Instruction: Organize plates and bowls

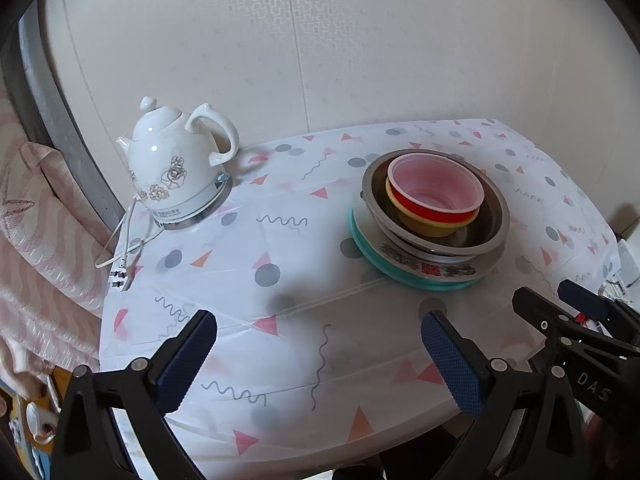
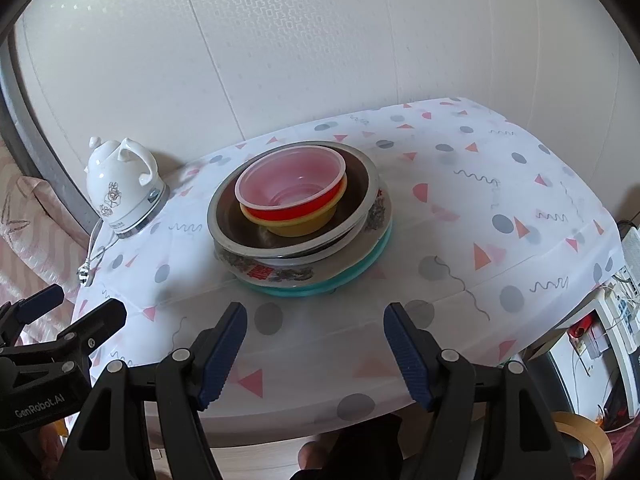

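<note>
Stack done: red bowl (image 2: 294, 188) in yellow bowl (image 2: 304, 224), steel basin (image 2: 224, 216), plates (image 2: 280, 276). Kettle (image 2: 120, 188) at ten o'clock. Left tool (image 1: 320, 364), right tool (image 2: 316, 356) wide, empty. Next: probably withdraw.

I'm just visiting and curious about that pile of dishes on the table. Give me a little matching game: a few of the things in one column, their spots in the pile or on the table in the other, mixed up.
Things:
1. red bowl
2. yellow bowl
3. metal bowl
4. teal plate
5. kettle

Places:
A. bottom of the pile
B. left of the pile, by the wall
C. top, nested inside another plastic bowl
D. holds both plastic bowls
E. directly under the top bowl

Pairs: 1-C, 2-E, 3-D, 4-A, 5-B
</note>
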A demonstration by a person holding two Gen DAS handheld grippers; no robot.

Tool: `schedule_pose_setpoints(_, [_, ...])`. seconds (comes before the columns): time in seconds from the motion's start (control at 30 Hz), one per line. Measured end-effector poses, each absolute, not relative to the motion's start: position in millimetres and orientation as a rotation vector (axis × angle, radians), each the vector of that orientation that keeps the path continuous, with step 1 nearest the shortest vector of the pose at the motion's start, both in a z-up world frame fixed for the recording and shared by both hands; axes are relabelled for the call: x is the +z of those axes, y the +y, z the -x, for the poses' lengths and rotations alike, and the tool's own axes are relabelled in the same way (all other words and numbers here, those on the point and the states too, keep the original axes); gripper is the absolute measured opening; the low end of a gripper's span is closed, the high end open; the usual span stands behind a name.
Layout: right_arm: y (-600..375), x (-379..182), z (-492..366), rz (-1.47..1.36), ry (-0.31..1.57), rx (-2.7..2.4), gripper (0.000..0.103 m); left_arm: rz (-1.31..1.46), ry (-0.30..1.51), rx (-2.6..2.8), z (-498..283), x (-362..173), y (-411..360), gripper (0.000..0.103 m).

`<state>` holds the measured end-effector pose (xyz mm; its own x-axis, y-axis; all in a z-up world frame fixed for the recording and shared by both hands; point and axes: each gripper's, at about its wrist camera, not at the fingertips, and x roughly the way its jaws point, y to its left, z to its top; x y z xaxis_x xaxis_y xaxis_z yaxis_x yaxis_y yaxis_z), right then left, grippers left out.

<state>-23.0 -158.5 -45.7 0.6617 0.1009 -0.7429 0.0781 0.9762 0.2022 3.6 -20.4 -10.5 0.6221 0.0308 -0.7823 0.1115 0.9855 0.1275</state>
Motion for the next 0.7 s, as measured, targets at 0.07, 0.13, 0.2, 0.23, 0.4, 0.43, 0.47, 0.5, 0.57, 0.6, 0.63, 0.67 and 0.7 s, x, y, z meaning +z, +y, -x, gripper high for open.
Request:
schedule_pose_setpoints(0.07, [-158.1, -46.2, 21.8, -0.224, 0.852, 0.015, 0.072, -0.165, 0.899, -0.041, -4.3, -10.7, -19.3, 0.103])
schedule_pose_setpoints(0.13, [-157.6, -47.2, 21.0, -0.223, 0.857, 0.019, 0.072, -0.154, 0.901, -0.043, -4.6, -10.6, -17.6, 0.103])
schedule_pose_setpoints(0.2, [-156.9, -48.1, 20.1, -0.223, 0.861, 0.021, 0.072, -0.145, 0.902, -0.052, -5.1, -10.6, -16.6, 0.103])
schedule_pose_setpoints(0.23, [-156.7, -48.2, 19.8, -0.223, 0.863, 0.020, 0.072, -0.142, 0.901, -0.054, -5.2, -10.5, -16.4, 0.103])
schedule_pose_setpoints(0.4, [-158.6, -48.7, 18.5, -0.227, 0.863, 0.014, 0.072, -0.154, 0.904, -0.035, -6.9, -11.6, -17.8, 0.103])
schedule_pose_setpoints(0.43, [-158.9, -48.8, 18.3, -0.228, 0.863, 0.014, 0.072, -0.155, 0.905, -0.034, -6.9, -12.0, -18.1, 0.103])
schedule_pose_setpoints(0.47, [-158.9, -49.1, 17.8, -0.228, 0.865, 0.014, 0.072, -0.155, 0.906, -0.034, -7.1, -12.2, -18.3, 0.103])
schedule_pose_setpoints(0.5, [-158.9, -49.5, 17.6, -0.228, 0.867, 0.014, 0.072, -0.157, 0.905, -0.032, -7.2, -12.3, -18.6, 0.103])
schedule_pose_setpoints(0.57, [-158.8, -49.9, 17.6, -0.228, 0.869, 0.014, 0.072, -0.161, 0.905, -0.032, -7.3, -12.4, -19.2, 0.103])
schedule_pose_setpoints(0.6, [-158.5, -50.1, 17.5, -0.227, 0.871, 0.015, 0.072, -0.162, 0.904, -0.029, -6.8, -12.4, -19.7, 0.103])
schedule_pose_setpoints(0.63, [-158.5, -50.2, 17.2, -0.226, 0.872, 0.014, 0.072, -0.165, 0.904, -0.026, -7.1, -12.6, -19.7, 0.103])
schedule_pose_setpoints(0.67, [-158.3, -50.1, 17.2, -0.225, 0.871, 0.013, 0.072, -0.167, 0.905, -0.023, -7.4, -12.8, -19.7, 0.103])
schedule_pose_setpoints(0.7, [-158.3, -49.9, 17.3, -0.225, 0.870, 0.013, 0.072, -0.167, 0.906, -0.021, -7.7, -13.1, -19.2, 0.103])
